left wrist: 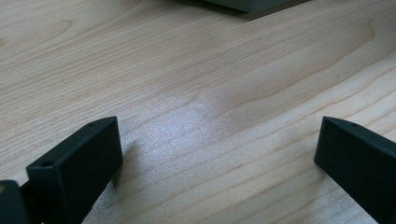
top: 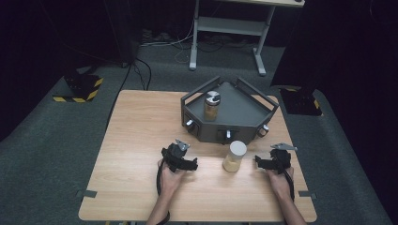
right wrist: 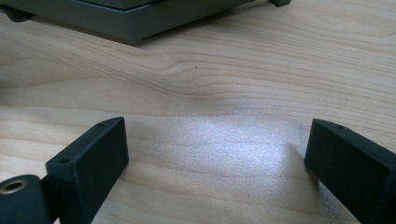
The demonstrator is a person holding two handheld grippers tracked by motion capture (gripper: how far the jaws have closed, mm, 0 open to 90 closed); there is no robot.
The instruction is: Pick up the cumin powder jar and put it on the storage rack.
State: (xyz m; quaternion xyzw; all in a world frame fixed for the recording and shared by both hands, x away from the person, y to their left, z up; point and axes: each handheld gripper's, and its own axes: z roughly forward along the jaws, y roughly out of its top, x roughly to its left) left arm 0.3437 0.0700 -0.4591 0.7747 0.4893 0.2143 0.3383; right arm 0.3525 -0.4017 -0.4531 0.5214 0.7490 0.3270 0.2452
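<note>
From the high view, a wooden tabletop (top: 136,140) carries a grey angular tray (top: 244,112) toward its far edge, right of the middle. A jar with a dark, shiny lid (top: 211,105) stands upright inside the tray, near the tray's left wall. A second jar, white-lidded (top: 234,156), stands upright on the bare wood just in front of the tray's near wall, about midway between the two grippers and touching neither. The left gripper (top: 179,158) sits in a hand near the middle of the tabletop, left of this jar and a little apart from it. The right gripper (top: 273,160) is held near the right edge, on the jar's other side, also apart from it. Both point roughly toward the far edge.

In the left gripper view, the two black jaws stand wide apart with nothing between them, just bare wood grain with a pale sheen. A sliver of the tray's dark base (left wrist: 247,5) shows at the top edge.

In the right gripper view, the jaws are likewise spread wide with only wood between them. The tray's grey near wall (right wrist: 126,18) runs across the top, with one of its small feet (right wrist: 14,14) resting on the wood at the upper left corner.
</note>
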